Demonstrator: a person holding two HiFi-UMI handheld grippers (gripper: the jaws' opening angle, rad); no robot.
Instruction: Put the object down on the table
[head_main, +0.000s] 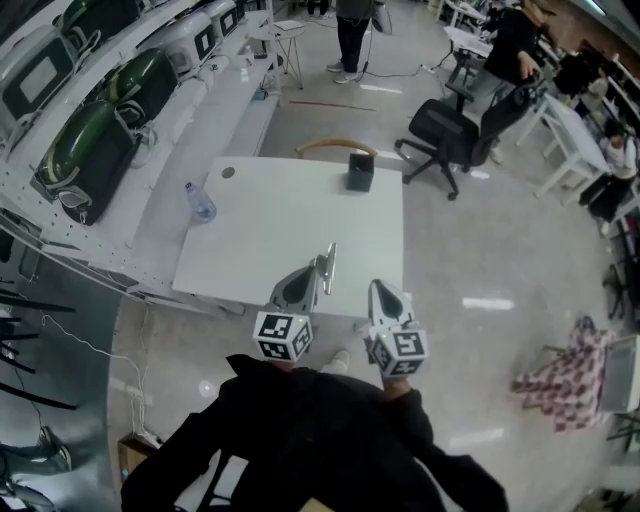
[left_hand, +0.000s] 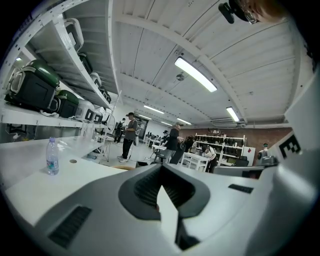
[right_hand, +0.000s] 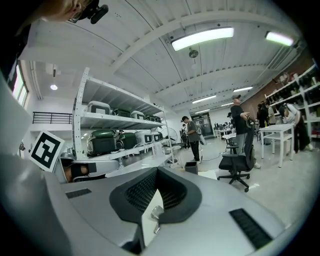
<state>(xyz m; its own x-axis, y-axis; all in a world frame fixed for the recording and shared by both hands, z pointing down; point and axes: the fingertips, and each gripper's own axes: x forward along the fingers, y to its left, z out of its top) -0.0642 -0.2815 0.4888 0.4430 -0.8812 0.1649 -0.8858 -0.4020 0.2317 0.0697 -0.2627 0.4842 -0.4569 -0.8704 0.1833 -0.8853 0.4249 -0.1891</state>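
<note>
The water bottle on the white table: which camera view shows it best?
The left gripper view: the water bottle stands upright there, seen from the side, with cap and label visible. The head view shows it small, from above, near the left edge of the table. The right gripper view does not show it.

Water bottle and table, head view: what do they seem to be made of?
Water bottle: probably clear plastic, going by its see-through body with a bluish tint. Table: smooth matte white top, perhaps laminate or painted board; the even, unglossy surface leaves that open.
</note>
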